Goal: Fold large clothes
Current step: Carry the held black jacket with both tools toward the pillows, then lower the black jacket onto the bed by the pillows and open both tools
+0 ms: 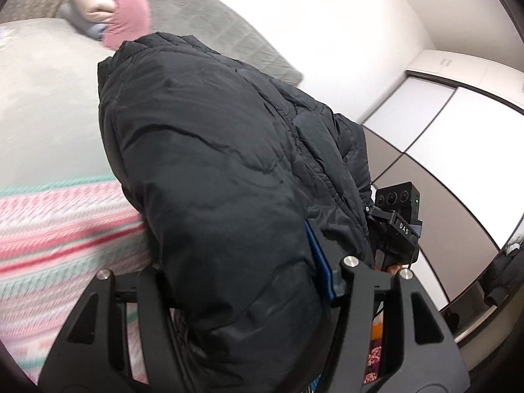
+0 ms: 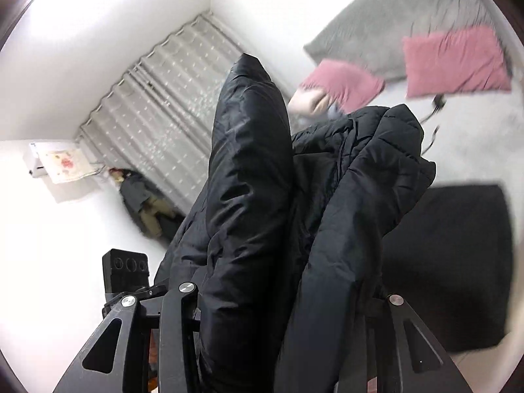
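Observation:
A large black puffer jacket (image 1: 222, 170) hangs lifted above the bed and fills the middle of both views. In the left wrist view my left gripper (image 1: 242, 281) is shut on a thick bunch of it, and the blue pad (image 1: 319, 262) of one finger presses into the fabric. My right gripper (image 2: 288, 294) is shut on another bunch of the jacket (image 2: 249, 180), whose folds stand up in front of the camera. The right gripper's body (image 1: 396, 222) shows just right of the jacket. The left gripper's body (image 2: 126, 268) shows at lower left. All fingertips are buried in cloth.
Below lies a bed with a grey cover (image 1: 42, 98) and a pink and teal striped blanket (image 1: 49, 229). Pink pillows (image 2: 455, 62) lie by a grey headboard (image 2: 393, 9). A black folded garment (image 2: 458, 262) rests on the bed. A wardrobe (image 1: 442, 124) and a curtain (image 2: 170, 114) line the walls.

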Demonstrator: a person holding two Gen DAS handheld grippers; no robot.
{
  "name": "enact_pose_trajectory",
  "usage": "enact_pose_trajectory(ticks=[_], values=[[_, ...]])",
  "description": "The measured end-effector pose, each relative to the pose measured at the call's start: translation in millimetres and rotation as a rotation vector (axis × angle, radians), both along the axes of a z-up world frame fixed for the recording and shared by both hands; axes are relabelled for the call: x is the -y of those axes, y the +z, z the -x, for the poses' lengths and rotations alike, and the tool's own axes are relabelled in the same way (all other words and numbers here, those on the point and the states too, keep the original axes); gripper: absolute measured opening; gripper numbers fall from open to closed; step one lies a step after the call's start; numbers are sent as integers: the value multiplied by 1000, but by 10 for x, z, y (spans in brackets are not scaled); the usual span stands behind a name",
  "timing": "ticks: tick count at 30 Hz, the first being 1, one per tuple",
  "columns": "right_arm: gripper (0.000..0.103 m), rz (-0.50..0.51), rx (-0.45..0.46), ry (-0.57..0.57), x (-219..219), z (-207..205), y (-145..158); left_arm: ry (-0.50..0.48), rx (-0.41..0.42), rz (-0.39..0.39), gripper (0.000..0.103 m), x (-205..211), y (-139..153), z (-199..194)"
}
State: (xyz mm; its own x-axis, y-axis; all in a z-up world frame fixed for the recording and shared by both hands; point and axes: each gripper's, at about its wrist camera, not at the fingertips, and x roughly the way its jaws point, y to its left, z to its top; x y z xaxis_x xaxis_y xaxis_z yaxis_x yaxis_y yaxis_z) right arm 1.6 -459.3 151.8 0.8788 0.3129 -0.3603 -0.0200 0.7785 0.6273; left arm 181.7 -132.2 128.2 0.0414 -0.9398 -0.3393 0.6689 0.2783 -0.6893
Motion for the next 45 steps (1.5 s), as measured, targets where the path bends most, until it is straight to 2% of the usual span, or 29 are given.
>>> enact_pose_trajectory(ticks=[2, 5, 8, 10, 13, 15, 16, 17, 18, 20, 21, 23, 26, 30, 36, 39, 41, 45], values=[[40, 34, 14, -39, 203, 33, 121, -29, 5, 33, 60, 246, 18, -103], [40, 67, 32, -91, 512, 61, 191, -59, -8, 70, 60, 629, -108, -292], [40, 50, 12, -134, 816, 69, 2, -62, -51, 64, 60, 923, -418, -451], [41, 27, -36, -163, 988, 20, -244, -53, -100, 27, 60, 1045, -788, -535], [43, 2, -189, -219, 1258, -198, -908, -32, -172, -108, 61, 1310, -1366, -589], [47, 0, -318, -252, 1372, -305, -1395, -15, -193, -204, 70, 1393, -1714, -586], [52, 9, -398, -279, 1420, -350, -1648, -11, -200, -214, 77, 1397, -1831, -581], [61, 4, -441, -294, 1474, -368, -1864, -17, -207, -204, 80, 1391, -1881, -576], [67, -15, -441, -299, 1529, -361, -1984, -27, -215, -197, 80, 1383, -1896, -565], [70, -71, -421, -326, 1604, -288, -2108, -29, -201, -216, 80, 1356, -1830, -539], [70, -81, -418, -336, 1640, -252, -2120, -29, -184, -225, 80, 1346, -1770, -526], [70, -30, -425, -365, 1693, -237, -2028, -29, -158, -211, 80, 1282, -1642, -536], [70, 21, -428, -417, 1642, -200, -1721, -16, -153, -204, 78, 1236, -1612, -520], [70, 0, -377, -425, 1602, 2, -1385, -11, -127, -197, 76, 1439, -1680, -470], [70, 85, -367, -419, 1477, -154, -1155, -51, -98, -140, 75, 1890, -1581, -458], [70, 100, -381, -414, 1391, -186, -1157, -39, -61, -209, 76, 2011, -1584, -461], [70, 127, -437, -391, 1316, -254, -1271, -23, -69, -246, 83, 1969, -1580, -482], [70, 205, -494, -368, 1161, -306, -1339, 11, -23, -333, 86, 1775, -1495, -437]])
